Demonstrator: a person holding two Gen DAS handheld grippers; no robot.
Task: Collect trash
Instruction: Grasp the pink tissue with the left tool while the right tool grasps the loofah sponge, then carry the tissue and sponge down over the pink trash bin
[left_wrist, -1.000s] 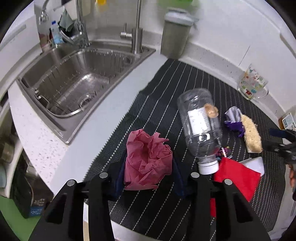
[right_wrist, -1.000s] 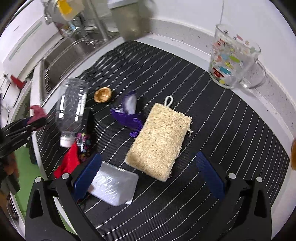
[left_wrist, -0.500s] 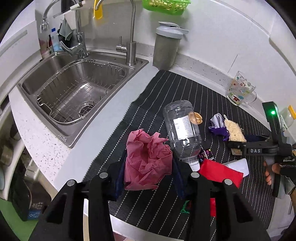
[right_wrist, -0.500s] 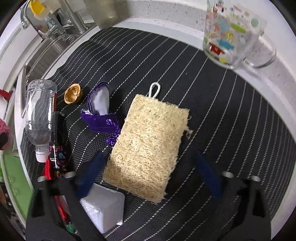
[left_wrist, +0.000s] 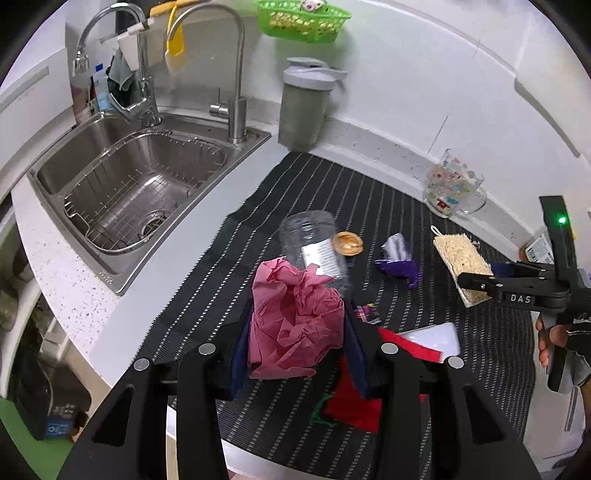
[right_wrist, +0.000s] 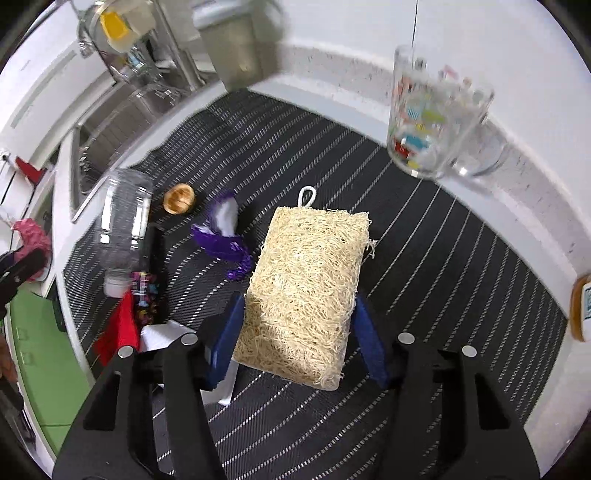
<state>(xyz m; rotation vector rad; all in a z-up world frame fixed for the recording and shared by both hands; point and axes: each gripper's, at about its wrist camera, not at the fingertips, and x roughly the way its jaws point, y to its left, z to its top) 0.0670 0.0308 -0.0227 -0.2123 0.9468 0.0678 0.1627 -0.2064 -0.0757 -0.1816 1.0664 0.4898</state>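
- Jaws of the left gripper (left_wrist: 297, 345) are partly closed, their blue pads pressed against both sides of a crumpled pink paper wad (left_wrist: 293, 325), which they hold above the striped black mat (left_wrist: 373, 206).
- Jaws of the right gripper (right_wrist: 297, 341) stand at about the width of the loofah sponge (right_wrist: 304, 291); the blue pads (right_wrist: 225, 341) sit against its near end on both sides. Whether they squeeze it or only touch it cannot be told.
- From the left wrist view, the right gripper (left_wrist: 480, 280) reaches in from the right, its tip over the near end of the same sponge (left_wrist: 460, 258), and a hand (left_wrist: 561, 345) grips its handle.
- A clear plastic bottle (right_wrist: 125, 229) lies on its side on the mat, white cap toward the near edge, just behind the pink wad in the left wrist view.
- A small round brown shell-like piece (right_wrist: 179, 199) lies beside the bottle's base, and a purple-and-white wrapper (right_wrist: 223, 232) lies between it and the sponge.
- Near the mat's front edge lie a red scrap (right_wrist: 118, 332), a dark colourful wrapper (right_wrist: 144, 295) and a white flat packet (left_wrist: 436, 336), close together.
- A printed glass mug (right_wrist: 432, 110) stands on the white counter by the wall, off the mat.
- A steel sink (left_wrist: 140, 184) with a wire basket sits left of the mat, a grey lidded container (left_wrist: 304, 107) behind it at the wall.
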